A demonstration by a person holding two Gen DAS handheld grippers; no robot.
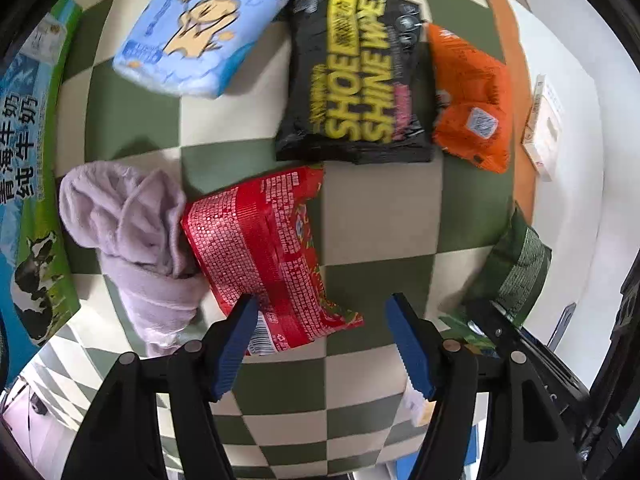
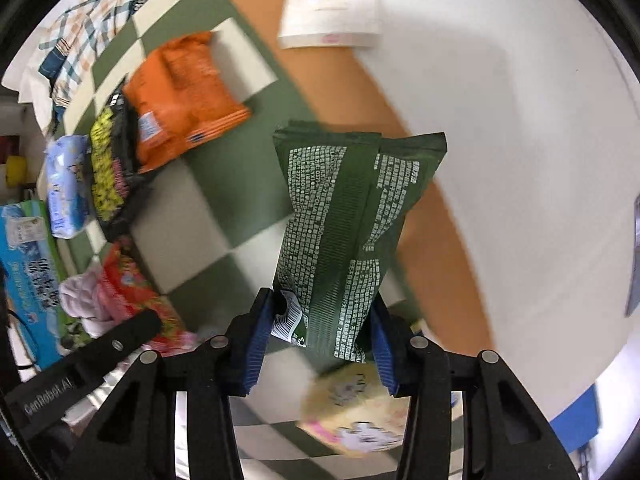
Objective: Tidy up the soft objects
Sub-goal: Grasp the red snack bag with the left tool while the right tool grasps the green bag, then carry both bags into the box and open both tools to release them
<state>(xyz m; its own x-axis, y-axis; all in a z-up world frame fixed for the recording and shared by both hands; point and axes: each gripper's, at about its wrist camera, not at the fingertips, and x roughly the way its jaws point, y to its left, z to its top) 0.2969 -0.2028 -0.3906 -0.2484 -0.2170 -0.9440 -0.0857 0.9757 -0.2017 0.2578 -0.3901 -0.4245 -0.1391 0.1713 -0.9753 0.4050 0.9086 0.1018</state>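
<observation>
My right claw is clamped on the lower end of a dark green snack bag, which stands up ahead of it above the checkered mat. My left claw is spread apart, its left pad overlapping a red snack bag; a lilac towel touches that bag's left side, and a black shoe-wipes pack lies beyond.

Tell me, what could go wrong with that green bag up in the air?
The right tool pinches the green bag only at its bottom end, so the limp bag might slip out or swing. It could knock the orange bag when set down. The open left tool hovers over the red bag and might nudge the towel touching it.
</observation>
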